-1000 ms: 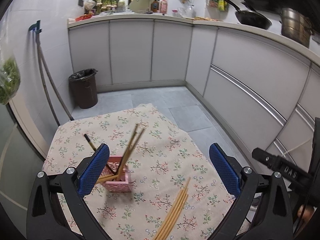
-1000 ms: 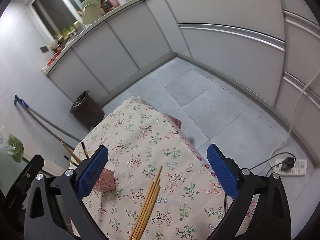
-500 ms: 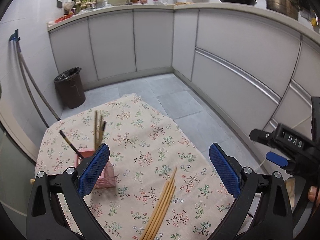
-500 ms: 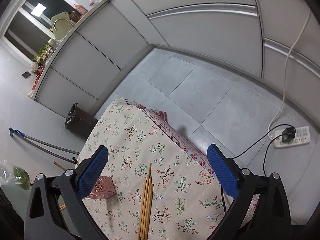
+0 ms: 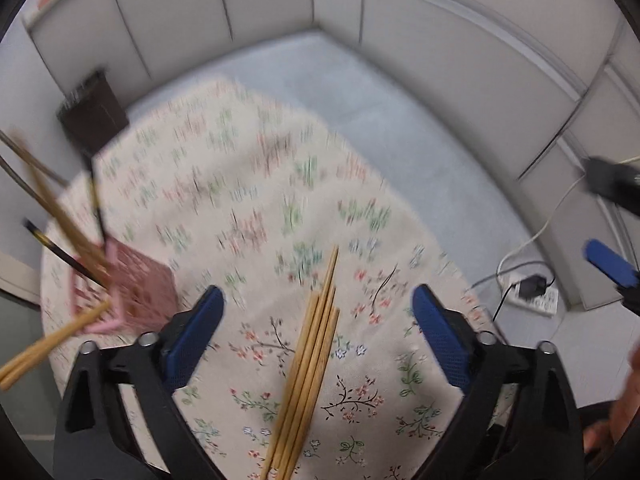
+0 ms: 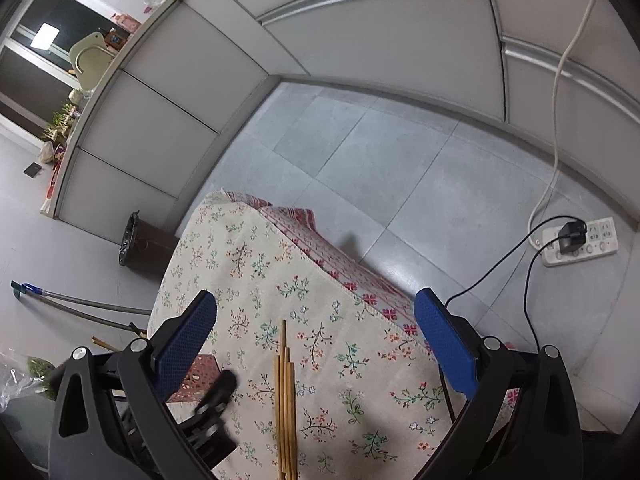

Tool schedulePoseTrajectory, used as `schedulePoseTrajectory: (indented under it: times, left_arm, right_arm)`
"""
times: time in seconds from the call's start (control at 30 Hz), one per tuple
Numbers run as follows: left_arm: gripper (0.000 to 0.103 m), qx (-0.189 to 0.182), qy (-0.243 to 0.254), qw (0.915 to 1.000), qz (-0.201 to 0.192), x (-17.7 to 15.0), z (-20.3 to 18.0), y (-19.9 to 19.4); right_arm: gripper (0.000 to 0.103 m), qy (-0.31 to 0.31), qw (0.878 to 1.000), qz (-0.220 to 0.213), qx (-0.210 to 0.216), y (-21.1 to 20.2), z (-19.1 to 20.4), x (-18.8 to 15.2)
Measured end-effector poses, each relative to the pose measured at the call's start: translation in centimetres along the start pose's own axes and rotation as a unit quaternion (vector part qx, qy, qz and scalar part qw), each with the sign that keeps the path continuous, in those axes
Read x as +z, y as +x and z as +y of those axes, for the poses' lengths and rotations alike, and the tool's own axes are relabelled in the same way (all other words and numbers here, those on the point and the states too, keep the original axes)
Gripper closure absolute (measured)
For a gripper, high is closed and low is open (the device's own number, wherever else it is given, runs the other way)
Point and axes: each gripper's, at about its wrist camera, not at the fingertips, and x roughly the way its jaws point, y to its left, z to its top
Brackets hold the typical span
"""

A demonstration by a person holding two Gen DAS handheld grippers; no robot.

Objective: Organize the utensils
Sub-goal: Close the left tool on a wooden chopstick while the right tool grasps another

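While both hand-held grippers gape empty, the chopsticks lie pointing away.

The left gripper points steeply down at the floral tablecloth; its jaws stand wide and have just been closing a little, with the bundle of bamboo chopsticks lying on the cloth between them, untouched. Left of that bundle sits the pink holder, apparently tipped, though blur makes this uncertain, with more chopsticks jutting from it.
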Motion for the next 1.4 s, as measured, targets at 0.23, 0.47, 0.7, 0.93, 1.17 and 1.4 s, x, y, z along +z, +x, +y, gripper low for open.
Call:
schedulePoseTrajectory:
  times: [0.23,0.47,0.7,0.93,1.17,1.4]
  left_arm:
    - [0.055,-0.046,-0.037,0.9946,0.086,1.3,1.3,7.1]
    - [0.078,-0.045,-0.025,0.9934,0.103,2.2,0.0,10.2]
    - [0.096,-0.032,-0.015,0.9962,0.080,2.7,-0.2,11.0]
    - [0.098,-0.019,-0.007,0.9992,0.033,2.2,1.6,7.5]
    - [0.098,-0.024,-0.002,0.9993,-0.027,-0.2,3.1,0.5]
    - [0.099,-0.014,-0.012,0.9970,-0.075,-3.2,4.6,-5.1]
  right_arm:
    - [0.007,0.015,0.999,0.029,-0.002,1.3,-0.7,-0.1]
    - [0.007,0.019,0.999,0.047,-0.008,2.3,-1.0,-0.1]
    - [0.007,0.036,0.997,0.066,-0.010,3.2,-1.7,-0.1]
    - [0.007,0.030,0.994,0.103,-0.028,5.8,-1.8,-1.1]
    - [0.009,-0.035,0.985,0.165,-0.037,9.7,0.9,-4.7]
    - [0.053,-0.069,0.968,0.236,-0.047,14.1,2.9,-8.1]
